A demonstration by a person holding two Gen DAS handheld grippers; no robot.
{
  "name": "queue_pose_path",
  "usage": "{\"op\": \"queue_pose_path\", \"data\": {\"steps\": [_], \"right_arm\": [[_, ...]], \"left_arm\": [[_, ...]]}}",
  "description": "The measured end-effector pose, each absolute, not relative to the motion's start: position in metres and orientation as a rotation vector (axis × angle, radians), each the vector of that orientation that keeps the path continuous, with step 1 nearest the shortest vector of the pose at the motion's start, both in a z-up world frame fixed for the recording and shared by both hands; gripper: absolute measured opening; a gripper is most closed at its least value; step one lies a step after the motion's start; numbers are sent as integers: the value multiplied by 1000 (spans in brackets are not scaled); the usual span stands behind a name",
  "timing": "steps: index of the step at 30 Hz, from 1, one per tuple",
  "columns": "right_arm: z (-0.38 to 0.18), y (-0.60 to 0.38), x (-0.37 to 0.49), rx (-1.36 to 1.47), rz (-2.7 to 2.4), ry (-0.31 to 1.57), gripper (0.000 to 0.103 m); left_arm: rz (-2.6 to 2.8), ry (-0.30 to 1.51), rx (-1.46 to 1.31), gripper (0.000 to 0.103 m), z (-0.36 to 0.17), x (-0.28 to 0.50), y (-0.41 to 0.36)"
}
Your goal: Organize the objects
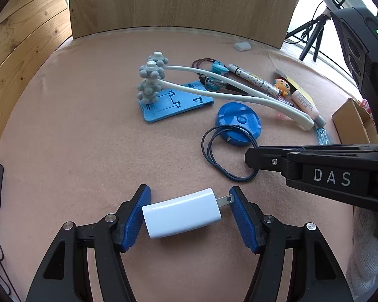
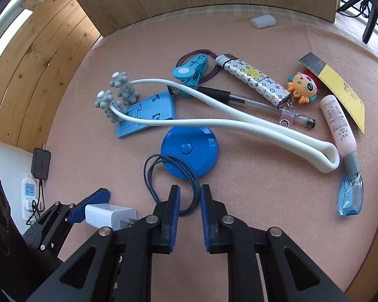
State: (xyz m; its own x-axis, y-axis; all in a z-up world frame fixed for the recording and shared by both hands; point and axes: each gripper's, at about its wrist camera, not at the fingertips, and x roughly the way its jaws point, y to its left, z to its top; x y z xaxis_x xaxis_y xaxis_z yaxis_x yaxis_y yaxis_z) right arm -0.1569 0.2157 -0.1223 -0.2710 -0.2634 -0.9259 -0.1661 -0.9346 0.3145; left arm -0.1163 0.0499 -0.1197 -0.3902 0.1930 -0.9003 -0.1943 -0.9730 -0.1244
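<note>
A white plug-in charger (image 1: 182, 214) lies on the pink felt mat (image 1: 75, 125). My left gripper (image 1: 189, 191) is shut on it: one blue pad sits against its blunt end and the other against the tip of its metal prong. A thin black cord loop (image 2: 145, 171) lies beside a round blue tape measure (image 2: 189, 151). My right gripper (image 2: 190, 188) points down over the loop's near end. Its jaws stand a narrow gap apart, with a strand of the loop between the pads, not pinched. Seen from the left wrist, the right gripper (image 1: 249, 156) is just right of the charger.
Behind lie a white two-armed massager (image 2: 239, 125), a blue phone stand (image 2: 148, 110), a teal clip (image 2: 191, 70), a patterned lighter (image 2: 254, 80), a pen (image 2: 264, 105), a toy keychain (image 2: 302, 88), a pink tube (image 2: 337, 123) and a yellow ruler (image 2: 340, 88). A cardboard box (image 1: 352, 123) is at right.
</note>
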Motion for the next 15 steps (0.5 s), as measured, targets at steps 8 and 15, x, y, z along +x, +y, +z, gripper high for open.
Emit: {"op": "queue_pose_path", "data": {"steps": [8, 15], "right_arm": [[-120, 216, -150, 1818, -2428, -582, 3], [-97, 226, -128, 1756, -2494, -560, 3]], "left_arm": [[2455, -16, -1573, 68, -117, -114, 46], [2473, -10, -1536, 68, -105, -109, 47]]}}
